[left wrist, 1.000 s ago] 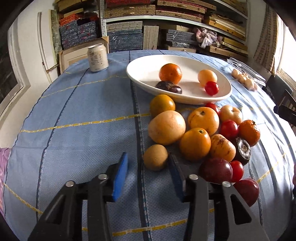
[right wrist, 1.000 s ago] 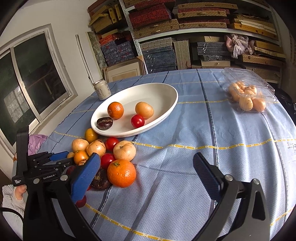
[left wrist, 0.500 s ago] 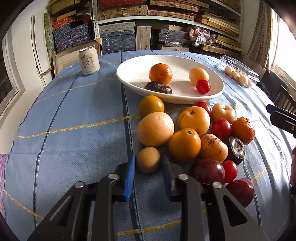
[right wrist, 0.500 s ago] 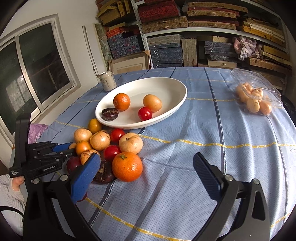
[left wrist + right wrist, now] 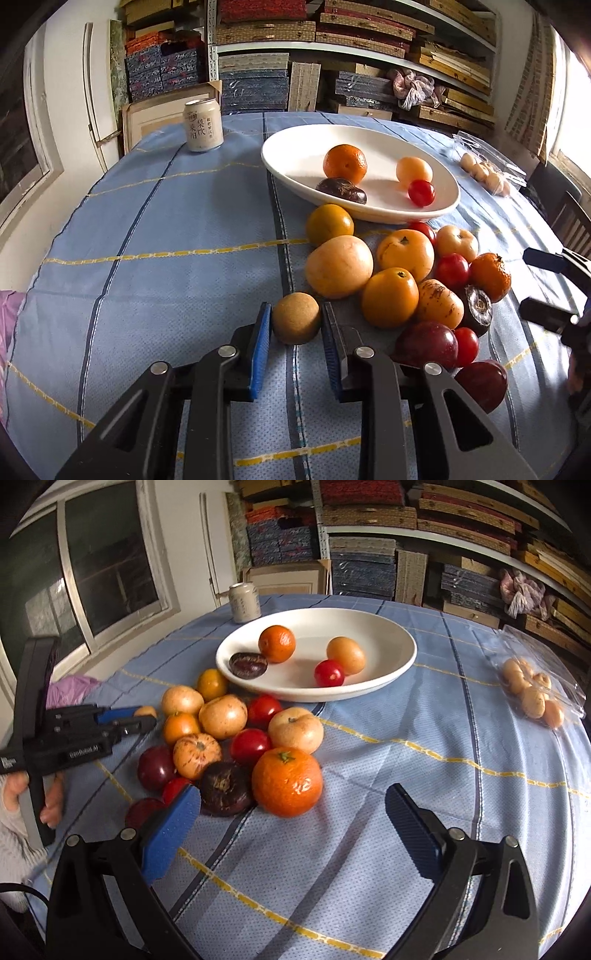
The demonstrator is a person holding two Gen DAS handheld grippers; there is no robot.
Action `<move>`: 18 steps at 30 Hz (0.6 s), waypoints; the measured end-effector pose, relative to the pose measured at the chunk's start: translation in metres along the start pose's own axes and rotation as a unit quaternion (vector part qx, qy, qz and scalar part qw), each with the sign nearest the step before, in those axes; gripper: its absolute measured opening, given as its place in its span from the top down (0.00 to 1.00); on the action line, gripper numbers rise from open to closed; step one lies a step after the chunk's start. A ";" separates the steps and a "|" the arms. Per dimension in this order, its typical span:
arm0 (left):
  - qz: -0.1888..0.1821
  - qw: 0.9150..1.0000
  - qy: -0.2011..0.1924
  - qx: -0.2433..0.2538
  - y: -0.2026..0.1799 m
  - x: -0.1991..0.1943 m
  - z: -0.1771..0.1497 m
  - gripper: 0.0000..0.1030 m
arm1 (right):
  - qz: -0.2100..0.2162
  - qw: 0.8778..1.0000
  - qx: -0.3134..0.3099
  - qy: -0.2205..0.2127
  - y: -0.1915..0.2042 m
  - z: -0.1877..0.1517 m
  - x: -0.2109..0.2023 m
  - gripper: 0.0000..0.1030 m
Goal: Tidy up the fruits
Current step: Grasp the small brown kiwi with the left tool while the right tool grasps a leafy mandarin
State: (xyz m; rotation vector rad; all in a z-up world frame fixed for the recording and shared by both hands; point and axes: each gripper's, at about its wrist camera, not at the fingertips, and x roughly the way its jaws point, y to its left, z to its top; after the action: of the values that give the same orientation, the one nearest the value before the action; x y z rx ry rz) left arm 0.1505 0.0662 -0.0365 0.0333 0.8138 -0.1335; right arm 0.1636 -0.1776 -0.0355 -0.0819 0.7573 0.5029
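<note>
Left gripper (image 5: 295,328) clamped on a small brown fruit (image 5: 296,318) at the pile's edge; next, likely a lift toward the white bowl (image 5: 439,212); right gripper (image 5: 291,829) hovers, jaws apart.

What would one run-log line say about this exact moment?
left gripper: shut on small brown fruit | right gripper: open, empty, near tangerine | white bowl: four fruits inside | pile beside bowl

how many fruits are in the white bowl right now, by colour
orange fruit: 1
pale yellow-orange fruit: 1
red fruit: 1
dark purple fruit: 1
total in the white bowl: 4
</note>
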 end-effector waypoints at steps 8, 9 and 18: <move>-0.008 1.000 0.000 0.012 -0.008 -0.002 -0.001 0.74 | -0.007 1.000 0.000 -0.001 0.001 0.000 0.008 0.08; -0.008 1.000 0.000 0.012 -0.009 -0.001 -0.001 0.74 | -0.003 1.000 0.007 0.002 -0.001 0.000 0.010 0.13; -0.009 1.000 0.000 0.012 -0.010 -0.002 -0.002 0.74 | 0.014 0.999 0.038 0.018 -0.009 0.006 0.021 0.34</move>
State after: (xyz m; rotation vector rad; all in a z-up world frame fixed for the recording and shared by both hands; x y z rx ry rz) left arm 0.1468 0.0564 -0.0363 0.0477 0.8134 -0.1608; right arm 0.1844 -0.1757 -0.0466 -0.0103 0.8119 0.4998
